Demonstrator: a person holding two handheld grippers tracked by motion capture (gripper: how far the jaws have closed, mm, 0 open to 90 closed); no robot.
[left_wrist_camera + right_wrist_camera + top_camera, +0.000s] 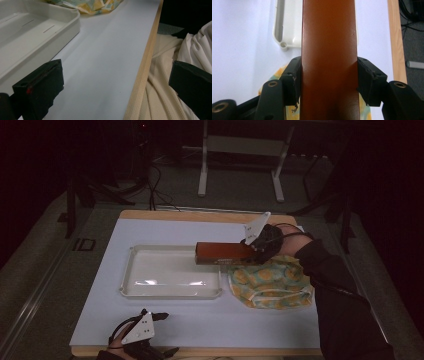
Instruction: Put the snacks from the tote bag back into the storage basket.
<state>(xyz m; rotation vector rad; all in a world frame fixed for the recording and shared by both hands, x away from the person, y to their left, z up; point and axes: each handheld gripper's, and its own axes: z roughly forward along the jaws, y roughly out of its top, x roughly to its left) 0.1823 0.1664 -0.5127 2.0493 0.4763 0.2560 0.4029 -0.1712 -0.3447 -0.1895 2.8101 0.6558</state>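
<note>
Overhead, the right gripper reaches in from the desk's far right, holding a brown box level over the white tray's right rim and a patterned cloth; the left gripper rests at the near edge. In the left gripper view, its fingers stand spread and empty over the desk edge, their bases cut off. In the right gripper view, both fingers pinch the box's sides, its far end out of frame.

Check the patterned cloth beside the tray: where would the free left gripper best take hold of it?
The patterned cloth lies crumpled and flat beside the tray. The left gripper would probably do best coming from above to pinch the raised fold along its near edge; the far edge sits under the held brown box.
</note>
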